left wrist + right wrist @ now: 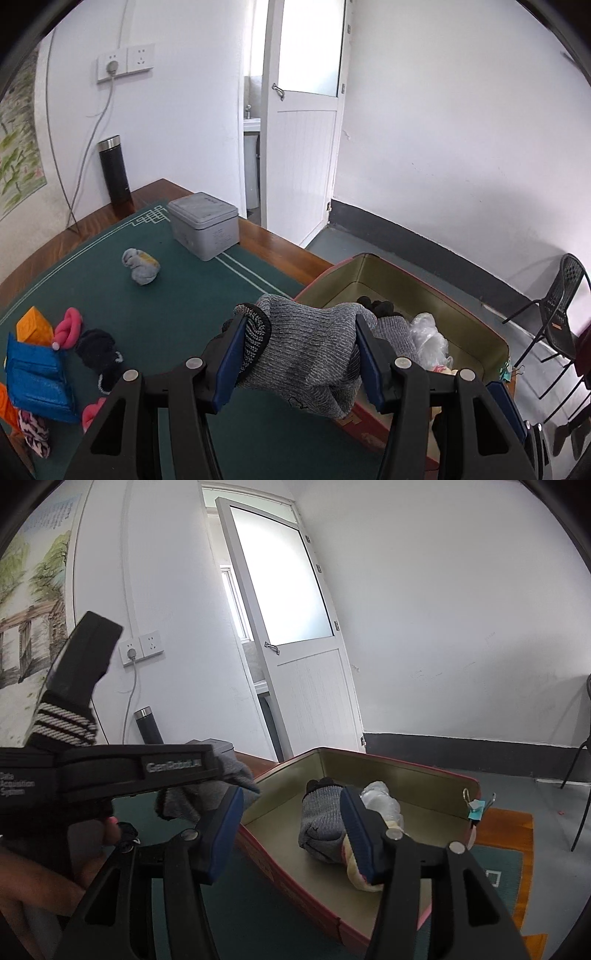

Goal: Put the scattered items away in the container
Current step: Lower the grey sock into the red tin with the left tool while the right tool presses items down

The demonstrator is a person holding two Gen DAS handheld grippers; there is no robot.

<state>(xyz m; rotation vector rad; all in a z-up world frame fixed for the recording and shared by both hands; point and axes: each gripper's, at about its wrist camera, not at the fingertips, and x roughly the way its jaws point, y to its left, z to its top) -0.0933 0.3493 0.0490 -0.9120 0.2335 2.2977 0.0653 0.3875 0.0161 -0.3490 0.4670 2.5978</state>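
My left gripper (299, 332) is shut on a grey knitted glove (306, 354), held over the near left rim of the red tray with a gold inside (461, 295). In the tray lie a second grey glove with black fingertips (321, 819), a crumpled clear plastic bag (380, 801) and a cream item (364, 880). My right gripper (291, 830) is open and holds nothing as it hovers above the tray's near wall. On the green mat (192, 295) lie a grey sock bundle (141, 266), a pink rope (68, 328) and a black cloth item (98, 350).
A grey tin box (203, 225) and a black flask (115, 173) stand at the back of the table. An orange block (33, 325), a blue pouch (35, 380) and a patterned cloth (35, 432) crowd the left. A binder clip (476, 808) sits on the tray's rim.
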